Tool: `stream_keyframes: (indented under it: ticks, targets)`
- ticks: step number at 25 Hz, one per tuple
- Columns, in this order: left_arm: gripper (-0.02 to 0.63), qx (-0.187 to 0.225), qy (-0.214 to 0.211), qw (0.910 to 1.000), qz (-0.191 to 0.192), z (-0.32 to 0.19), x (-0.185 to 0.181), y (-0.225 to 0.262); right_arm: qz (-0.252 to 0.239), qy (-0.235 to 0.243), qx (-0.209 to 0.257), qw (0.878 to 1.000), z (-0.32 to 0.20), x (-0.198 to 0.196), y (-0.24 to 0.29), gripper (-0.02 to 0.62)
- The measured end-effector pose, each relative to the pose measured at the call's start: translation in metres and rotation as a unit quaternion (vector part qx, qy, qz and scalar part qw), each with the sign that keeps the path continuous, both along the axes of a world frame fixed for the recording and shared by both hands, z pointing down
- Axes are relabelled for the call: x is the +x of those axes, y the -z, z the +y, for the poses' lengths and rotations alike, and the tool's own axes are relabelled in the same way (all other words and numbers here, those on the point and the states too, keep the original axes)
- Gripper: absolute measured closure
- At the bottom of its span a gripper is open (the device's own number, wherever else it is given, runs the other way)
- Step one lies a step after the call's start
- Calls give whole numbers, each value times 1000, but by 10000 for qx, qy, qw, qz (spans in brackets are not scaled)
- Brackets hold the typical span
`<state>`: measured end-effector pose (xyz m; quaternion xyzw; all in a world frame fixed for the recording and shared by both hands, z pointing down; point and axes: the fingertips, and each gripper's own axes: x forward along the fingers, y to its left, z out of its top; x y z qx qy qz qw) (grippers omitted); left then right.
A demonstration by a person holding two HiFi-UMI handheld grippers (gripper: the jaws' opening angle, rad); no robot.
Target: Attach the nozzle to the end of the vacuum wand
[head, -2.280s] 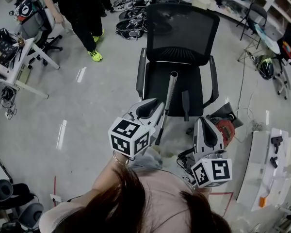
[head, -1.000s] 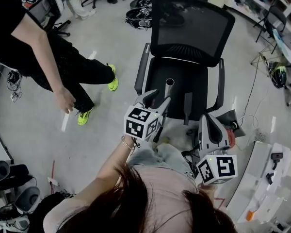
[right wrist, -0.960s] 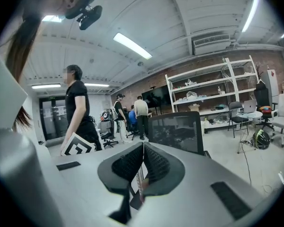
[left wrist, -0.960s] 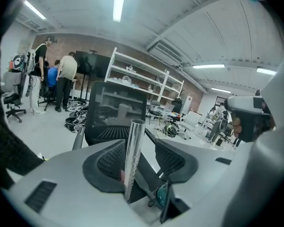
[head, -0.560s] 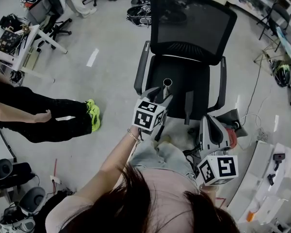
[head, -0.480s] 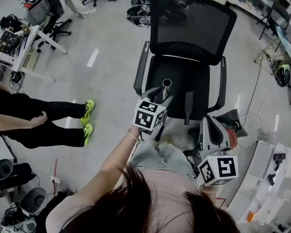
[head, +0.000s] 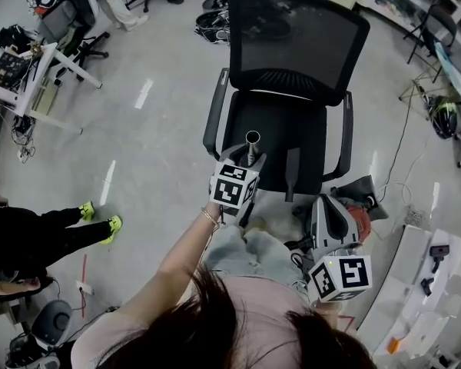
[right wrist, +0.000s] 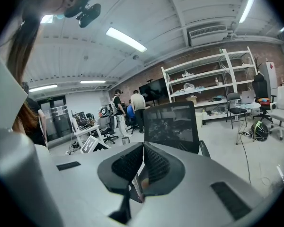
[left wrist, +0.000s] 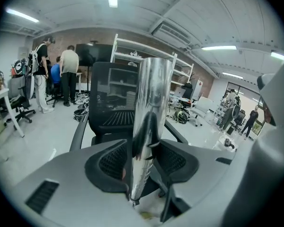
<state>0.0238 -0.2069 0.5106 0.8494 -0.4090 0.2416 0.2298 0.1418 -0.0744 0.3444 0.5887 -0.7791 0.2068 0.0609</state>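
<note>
The shiny metal vacuum wand (head: 251,146) stands upright in front of a black office chair (head: 292,52). My left gripper (head: 246,160) is open, with the wand (left wrist: 151,103) running up between its wide jaws; in the left gripper view (left wrist: 144,149) I see a thin dark gap beside the right pad. A dark narrow piece, probably the nozzle (head: 290,174), lies on the chair seat just right of the wand. My right gripper (head: 328,201) is lower right, shut, and points toward the chair (right wrist: 170,122). In the right gripper view (right wrist: 143,145) the pads meet.
A red vacuum body (head: 359,215) sits on the floor by my right gripper. A person's legs with green shoes (head: 100,223) are at the left edge. White desks (head: 31,75) stand at upper left, and a white table (head: 419,271) with small black parts at lower right.
My left gripper has sunk a little along the wand. The passer-by at the left has walked off toward the lower-left edge. The right gripper has dropped slightly.
</note>
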Motion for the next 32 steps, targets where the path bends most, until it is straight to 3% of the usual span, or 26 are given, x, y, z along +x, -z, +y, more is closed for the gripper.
stream_keyframes:
  ticks: [9, 15, 23, 32]
  targets:
    - [443, 199, 90, 9997, -128, -2, 5, -12, 60, 54, -28, 10000, 6, 17, -12, 569]
    - [446, 376, 83, 9992, -57, -1, 5, -11, -66, 175, -302, 9994, 5, 27, -40, 569]
    - [448, 552, 130, 9984, -15, 2, 2, -11, -490, 305, -936, 9939, -9, 44, -121, 568]
    - [448, 666, 131, 9977, 60, 0, -3, -15, -333, 350, -1669, 9848, -30, 58, -223, 566]
